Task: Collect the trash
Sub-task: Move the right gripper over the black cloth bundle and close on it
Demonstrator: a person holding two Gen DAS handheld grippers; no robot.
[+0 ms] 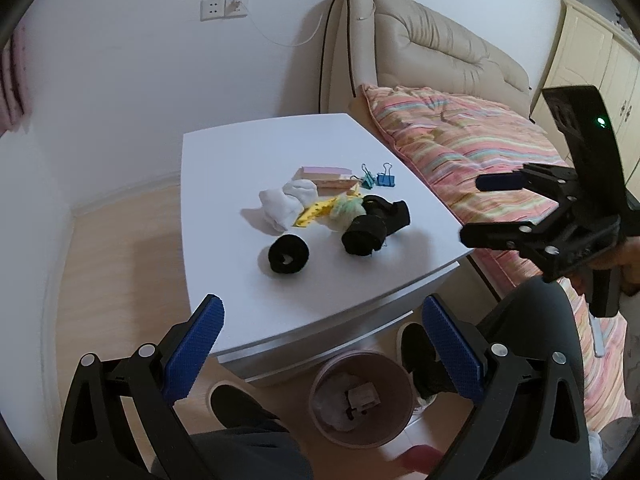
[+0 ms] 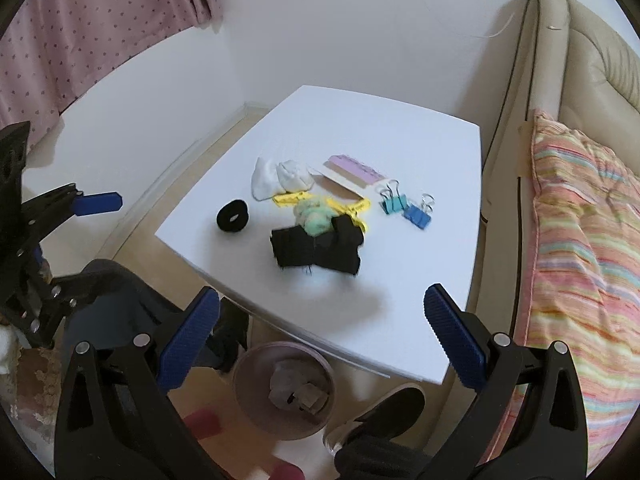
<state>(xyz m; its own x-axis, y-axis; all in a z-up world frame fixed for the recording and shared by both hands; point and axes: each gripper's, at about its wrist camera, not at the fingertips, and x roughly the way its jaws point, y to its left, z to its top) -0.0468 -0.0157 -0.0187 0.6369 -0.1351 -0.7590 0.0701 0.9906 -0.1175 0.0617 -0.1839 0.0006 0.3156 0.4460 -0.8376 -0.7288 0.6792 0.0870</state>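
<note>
Ahead of both my claws stands the white table (image 1: 224, 184), and to the right of it the bed with its striped quilt (image 2: 580, 248). Under the table's near edge, just below and between my left claw's fingers, I see the pink waste bin (image 1: 320, 412) on the floor, with crumpled paper already inside. My left gripper (image 1: 322, 354) hangs short of the table edge, jaws spread wide, nothing between the blue pads. My right gripper (image 2: 320, 344) is likewise wide open and empty, held over the near table corner; from the left camera I see it off to the right, above the quilt. The clutter lies in a heap beyond both claws, mid-table. Nearest is the folded black cloth (image 2: 316, 250), with a black ring-shaped roll (image 1: 287, 255) apart to its left. Behind these lie white socks (image 1: 286, 202), a green-white crumpled wad (image 2: 314, 218) touching the black cloth, yellow strips (image 2: 348, 206), and a pink pad (image 2: 354, 170) farther back. Right of the pad sit two binder clips (image 2: 406, 206), teal and blue, side by side
</note>
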